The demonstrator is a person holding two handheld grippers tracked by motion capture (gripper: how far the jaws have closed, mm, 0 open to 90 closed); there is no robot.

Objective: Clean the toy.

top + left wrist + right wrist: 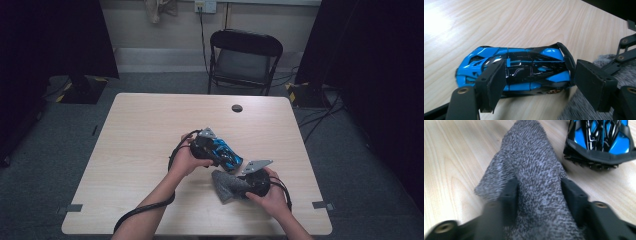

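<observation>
- Clearly, the left gripper (537,82) has its jaws spread around a blue and black toy sports car (516,68); in the left gripper view one pad lies against the car's side near the front, the other stands just off its rear wing, so the car sits between them without a firm pinch that I can confirm.
- The car lies on the light wooden table (145,125), near the middle, close to the person's side.
- The left hand (184,161) wraps the gripper body from behind, forearm coming in from the bottom edge and angling toward the table's centre; a black cable loops back from it.
- The right gripper (537,195) has its jaws part-way apart with a grey knitted sock (531,170) bunched between them; the fabric fills the gap and touches both pads, though how hard they press I cannot tell.
- The sock lies on the table just beside the car's rear end, its free end stretching away from the jaws.
- The right hand (272,197) holds its gripper low over the table, pointing toward the left hand.
</observation>
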